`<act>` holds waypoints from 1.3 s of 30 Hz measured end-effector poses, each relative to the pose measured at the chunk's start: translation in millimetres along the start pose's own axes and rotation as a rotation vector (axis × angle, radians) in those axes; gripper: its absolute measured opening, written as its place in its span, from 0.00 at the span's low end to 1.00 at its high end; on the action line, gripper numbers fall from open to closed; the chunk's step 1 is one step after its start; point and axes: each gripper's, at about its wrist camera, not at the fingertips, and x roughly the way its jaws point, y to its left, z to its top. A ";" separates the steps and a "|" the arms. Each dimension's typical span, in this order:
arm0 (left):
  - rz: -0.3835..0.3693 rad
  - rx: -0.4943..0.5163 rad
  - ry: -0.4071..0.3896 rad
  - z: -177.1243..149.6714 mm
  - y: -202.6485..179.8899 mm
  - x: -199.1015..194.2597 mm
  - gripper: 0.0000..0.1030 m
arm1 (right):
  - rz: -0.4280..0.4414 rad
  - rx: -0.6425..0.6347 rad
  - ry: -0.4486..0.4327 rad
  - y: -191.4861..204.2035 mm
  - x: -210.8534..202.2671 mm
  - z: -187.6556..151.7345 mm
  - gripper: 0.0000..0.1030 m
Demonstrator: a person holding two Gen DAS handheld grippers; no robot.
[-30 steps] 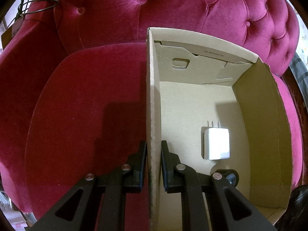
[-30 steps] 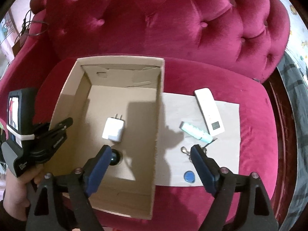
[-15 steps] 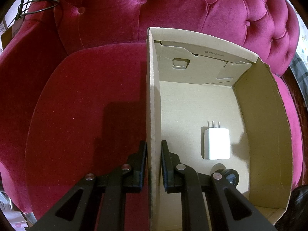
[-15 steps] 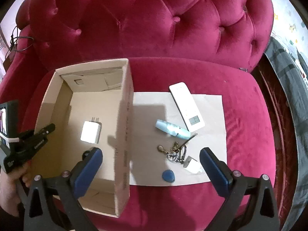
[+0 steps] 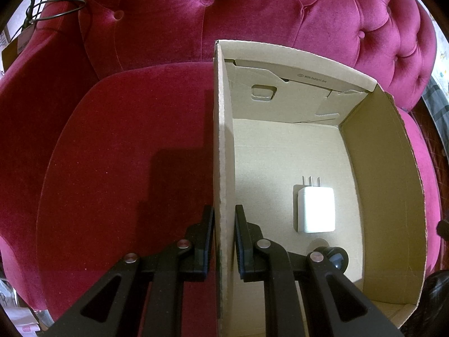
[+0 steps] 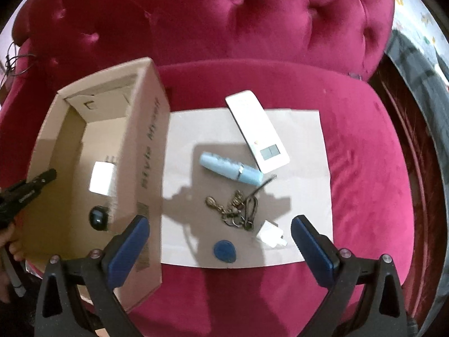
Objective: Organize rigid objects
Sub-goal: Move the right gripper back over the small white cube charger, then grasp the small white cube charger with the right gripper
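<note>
Blue fob [image 6: 224,250] btwn wide-open right fingers [image 6: 311,250]; left fingers [image 5: 209,241] pinching box wall [image 5: 223,168].

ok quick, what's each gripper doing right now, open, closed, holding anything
Left gripper: shut on the cardboard box's side wall.
Right gripper: open, holding nothing, above the keyring.

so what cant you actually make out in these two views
- Black round object, left wrist view: the left gripper, clamped on the cardboard box wall, covers half of it.
- White charger, right wrist view: the box wall cuts off its right side.
- Keyring: blurred, pieces uncountable.
- Remote screen: too small to read.
- Right gripper: open, above the blue tag.
</note>
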 end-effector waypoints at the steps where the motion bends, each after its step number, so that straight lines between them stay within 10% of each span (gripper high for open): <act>1: 0.000 0.000 0.000 0.1 -0.1 0.0 0.15 | -0.002 0.005 0.004 -2.4 3.1 -1.4 1.00; 27: 0.008 0.005 0.002 0.7 -3.2 0.3 0.15 | -0.020 0.123 0.099 -69.0 89.3 -35.0 0.99; 39: 0.008 0.005 0.002 0.6 -4.0 0.2 0.15 | 0.052 0.124 0.113 -78.7 90.2 -36.2 0.45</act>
